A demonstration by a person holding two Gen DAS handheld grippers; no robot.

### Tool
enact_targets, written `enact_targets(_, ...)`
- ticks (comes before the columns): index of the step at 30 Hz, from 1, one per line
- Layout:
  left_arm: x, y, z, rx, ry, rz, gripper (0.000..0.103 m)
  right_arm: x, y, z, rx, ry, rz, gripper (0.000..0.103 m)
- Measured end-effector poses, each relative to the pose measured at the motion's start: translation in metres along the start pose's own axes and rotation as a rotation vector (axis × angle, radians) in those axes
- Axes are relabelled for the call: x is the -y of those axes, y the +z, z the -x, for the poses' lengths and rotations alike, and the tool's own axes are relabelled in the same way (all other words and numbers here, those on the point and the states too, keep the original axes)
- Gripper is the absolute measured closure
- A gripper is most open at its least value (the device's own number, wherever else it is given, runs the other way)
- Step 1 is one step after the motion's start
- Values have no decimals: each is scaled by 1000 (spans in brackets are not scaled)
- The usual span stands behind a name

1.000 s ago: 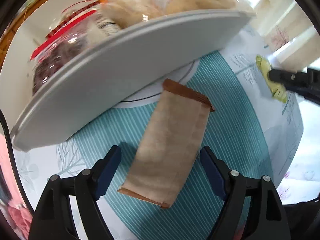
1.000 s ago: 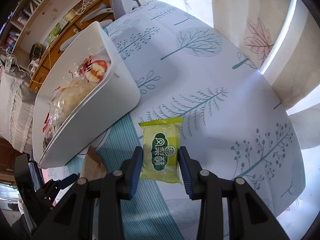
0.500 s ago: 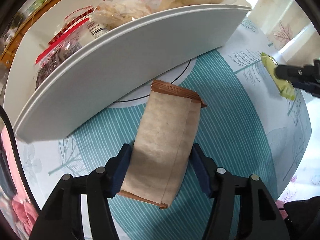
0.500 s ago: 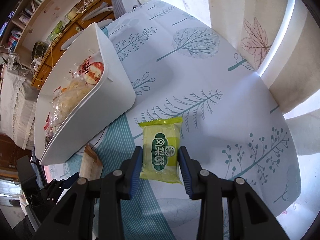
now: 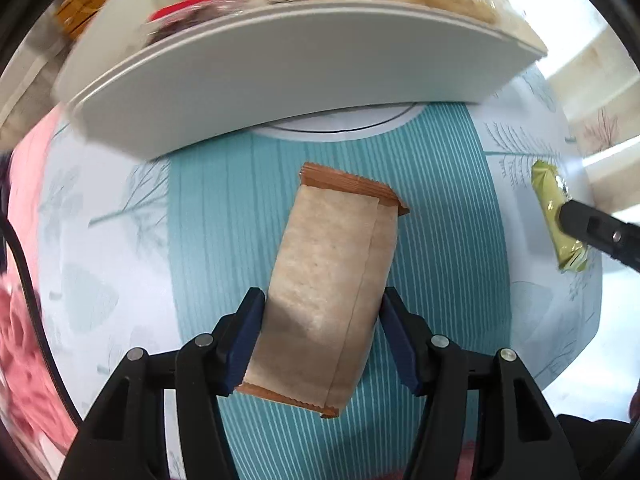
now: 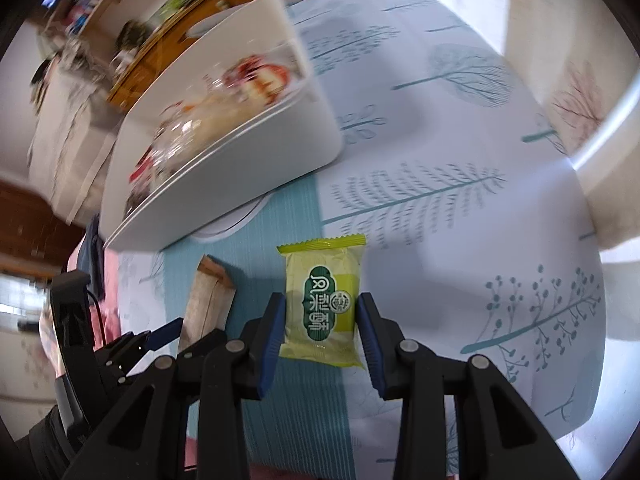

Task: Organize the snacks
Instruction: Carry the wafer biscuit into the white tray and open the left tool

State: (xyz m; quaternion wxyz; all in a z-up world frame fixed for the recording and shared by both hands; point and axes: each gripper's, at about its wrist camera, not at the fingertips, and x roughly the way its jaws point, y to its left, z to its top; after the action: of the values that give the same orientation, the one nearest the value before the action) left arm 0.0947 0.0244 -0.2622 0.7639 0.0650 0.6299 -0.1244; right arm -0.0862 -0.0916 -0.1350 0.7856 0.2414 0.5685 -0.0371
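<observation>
Item 1: brown snack packet, flat, oblong, crimped at both ends. It is sitting between the blue pads of the left gripper, which is clenching it across its width near the lower end; its far end is pointing toward the white bin. Whether it is clear of the tabletop cannot be told.

Item 2: yellow-green snack packet, small pillow pack with green printing. The right gripper is grasping it by its two long sides, the crimped top edge projecting forward over the tabletop.

Item 3: white bin, standing on a round white base just beyond both packets, already holding several clear-wrapped snacks (contents blurred).

Handling notes: both packets are judged light and soft, with thin, slick film that is likely crushing under firm pressure (the brown one probably holding something crumbly). Side grips near the middle are looking sound; holding by the crimped seams would be risking slip. Both are judged bound for the bin, lifting over its wall.
</observation>
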Motion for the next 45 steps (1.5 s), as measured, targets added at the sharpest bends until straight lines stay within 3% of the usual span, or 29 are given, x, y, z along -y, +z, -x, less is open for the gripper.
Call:
enact_targets(11,-25,-26,81,95,-26,216,47,-43,6,21,-13,116,169,66)
enact_targets(17,-56,8,123,157,-58,288,47,-74,12,38,26,173,261,66)
enact_targets(26,-67,54,163,256,-78,265,47,-104,33,62,183,203,336,66)
enact_targets(31,-73,84,166,315,-120,250,47,-108,49,63,259,201,312,66)
enact_targets(37,-80,120,152,316,-192,217,46,-109,68,58,340,178,288,66)
enact_targets(45,-82,156,129,294,-248,163,47,-112,87,35,337,102,220,66)
